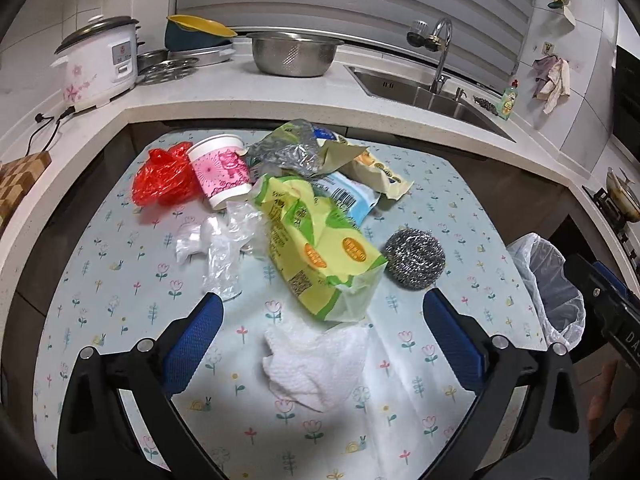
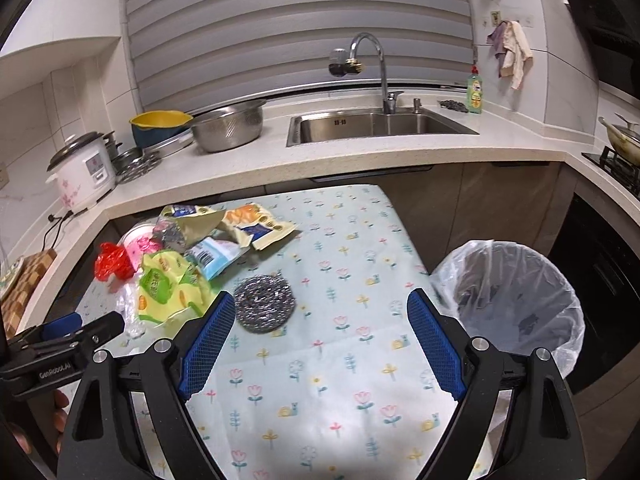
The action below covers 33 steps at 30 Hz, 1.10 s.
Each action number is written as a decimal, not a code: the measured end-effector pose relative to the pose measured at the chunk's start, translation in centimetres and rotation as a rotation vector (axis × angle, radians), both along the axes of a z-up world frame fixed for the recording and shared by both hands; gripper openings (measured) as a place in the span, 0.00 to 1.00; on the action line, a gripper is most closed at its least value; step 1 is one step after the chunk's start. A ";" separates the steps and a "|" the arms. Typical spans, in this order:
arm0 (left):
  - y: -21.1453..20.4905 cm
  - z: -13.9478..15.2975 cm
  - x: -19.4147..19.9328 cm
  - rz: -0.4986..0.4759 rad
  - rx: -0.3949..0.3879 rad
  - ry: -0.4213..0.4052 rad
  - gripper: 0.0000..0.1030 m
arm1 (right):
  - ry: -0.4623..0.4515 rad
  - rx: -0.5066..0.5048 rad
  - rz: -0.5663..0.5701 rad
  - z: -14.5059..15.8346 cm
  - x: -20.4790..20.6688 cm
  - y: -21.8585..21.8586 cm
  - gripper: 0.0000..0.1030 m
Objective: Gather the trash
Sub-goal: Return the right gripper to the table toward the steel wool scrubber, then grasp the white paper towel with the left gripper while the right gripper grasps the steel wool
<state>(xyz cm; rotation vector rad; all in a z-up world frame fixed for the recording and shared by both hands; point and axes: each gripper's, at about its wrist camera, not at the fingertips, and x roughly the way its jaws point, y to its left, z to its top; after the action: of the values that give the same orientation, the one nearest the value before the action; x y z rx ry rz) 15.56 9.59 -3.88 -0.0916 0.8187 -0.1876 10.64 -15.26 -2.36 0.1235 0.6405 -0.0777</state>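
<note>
Trash lies in a heap on the flowered table point(image 1: 460, 208): a red plastic bag point(image 1: 164, 176), a pink paper cup point(image 1: 220, 170) on its side, clear plastic film point(image 1: 220, 248), a yellow-green wrapper point(image 1: 320, 248), a silver foil bag point(image 1: 288, 148), a cream packet point(image 1: 380, 168) and a crumpled white tissue point(image 1: 316, 360). A steel scourer point(image 1: 415, 259) sits to the right. My left gripper point(image 1: 322, 304) hangs open over the tissue and the wrapper's near end. My right gripper point(image 2: 320, 300) is open above the table, the scourer point(image 2: 265, 306) just beyond its left finger. A bin with a clear liner point(image 2: 508, 304) stands at the table's right.
A counter wraps round the back with a rice cooker point(image 1: 96, 64), a steel colander point(image 1: 294, 54), a sink point(image 2: 380, 126) and a dish-soap bottle point(image 2: 475, 94). A wooden board point(image 1: 20, 184) lies left, a stove with a pan point(image 2: 618, 140) right. A hand shows at the frame edge.
</note>
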 end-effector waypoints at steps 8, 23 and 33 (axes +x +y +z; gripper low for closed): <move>2.2 -3.3 -0.1 0.012 0.005 0.083 0.93 | 0.045 -0.004 0.033 -1.9 1.4 3.0 0.82; 2.1 -9.3 1.4 -0.038 -0.046 0.231 0.65 | 0.134 0.005 0.053 -6.0 4.9 4.4 0.82; 1.7 -7.9 3.2 -0.075 -0.077 0.201 0.18 | 0.167 0.023 0.059 -8.3 9.4 4.0 0.82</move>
<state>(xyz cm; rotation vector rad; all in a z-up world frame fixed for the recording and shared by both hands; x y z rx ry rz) 18.72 11.25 -11.81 -0.1538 1.0159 -0.2842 20.09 -11.31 -10.62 0.1213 0.8119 -0.0235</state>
